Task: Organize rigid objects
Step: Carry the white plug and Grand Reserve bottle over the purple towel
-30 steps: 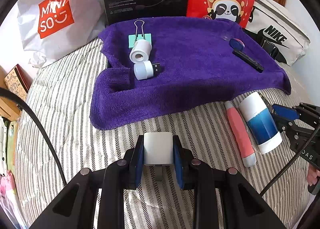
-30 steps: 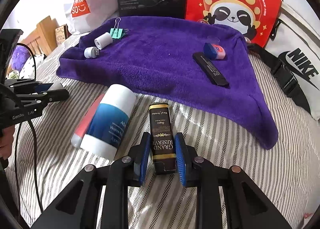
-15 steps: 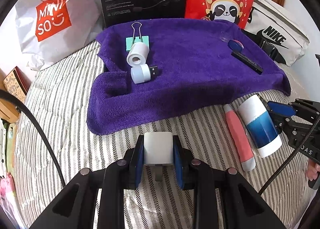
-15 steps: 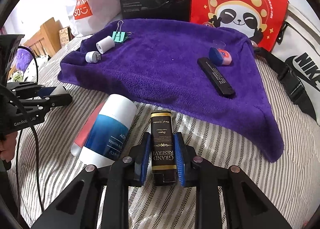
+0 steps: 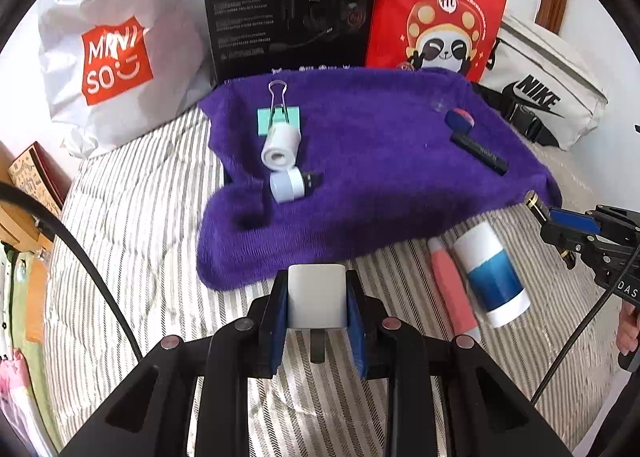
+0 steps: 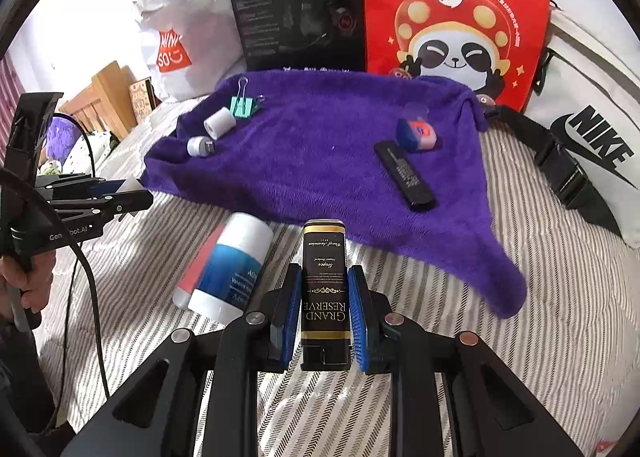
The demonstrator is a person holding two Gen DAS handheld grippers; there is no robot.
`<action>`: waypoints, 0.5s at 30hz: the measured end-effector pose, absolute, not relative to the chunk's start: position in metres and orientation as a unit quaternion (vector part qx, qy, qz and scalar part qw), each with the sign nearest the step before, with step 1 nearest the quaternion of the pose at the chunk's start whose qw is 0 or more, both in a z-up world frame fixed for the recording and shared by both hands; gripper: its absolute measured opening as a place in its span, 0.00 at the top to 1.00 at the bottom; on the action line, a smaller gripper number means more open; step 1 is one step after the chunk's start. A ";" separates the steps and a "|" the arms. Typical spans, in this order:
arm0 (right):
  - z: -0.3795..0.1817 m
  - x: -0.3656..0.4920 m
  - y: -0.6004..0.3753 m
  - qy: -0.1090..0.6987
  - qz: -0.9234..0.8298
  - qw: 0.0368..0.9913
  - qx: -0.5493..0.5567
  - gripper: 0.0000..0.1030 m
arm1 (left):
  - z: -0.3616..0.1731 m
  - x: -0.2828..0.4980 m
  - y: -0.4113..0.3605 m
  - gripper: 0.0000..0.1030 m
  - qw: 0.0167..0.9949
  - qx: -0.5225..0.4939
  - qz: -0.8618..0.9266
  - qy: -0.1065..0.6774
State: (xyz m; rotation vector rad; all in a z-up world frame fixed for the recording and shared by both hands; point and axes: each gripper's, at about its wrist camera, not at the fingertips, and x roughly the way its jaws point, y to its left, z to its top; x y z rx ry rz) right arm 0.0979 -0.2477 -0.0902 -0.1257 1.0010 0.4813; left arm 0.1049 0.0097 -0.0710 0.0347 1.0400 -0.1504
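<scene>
My left gripper (image 5: 317,297) is shut on a white charger block (image 5: 316,297), held above the striped bed just short of the purple towel (image 5: 380,185). My right gripper (image 6: 325,297) is shut on a black and gold box (image 6: 325,289) marked Grand Reserve, lifted off the bed. On the towel lie a teal binder clip (image 5: 279,117), a white roll (image 5: 281,145), a small white USB plug (image 5: 290,185), a blue-pink eraser (image 6: 416,133) and a black bar (image 6: 404,175). A blue-white bottle (image 6: 230,269) and a pink tube (image 5: 452,289) lie on the bed.
Behind the towel stand a white Miniso bag (image 5: 116,57), a black headset box (image 5: 292,5) and a red panda bag (image 5: 440,13). A white Nike bag (image 6: 592,145) with a black strap lies at the right. A wooden bed frame (image 6: 100,101) is at the left.
Both grippers have risen with their objects; the black and gold box has come up off the bed. The right jaws closed tighter on the box.
</scene>
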 end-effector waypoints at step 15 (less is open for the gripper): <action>-0.052 0.164 -0.229 0.444 0.243 0.860 -0.059 0.78 | -0.038 0.163 0.006 0.76 0.874 0.020 -0.088 0.477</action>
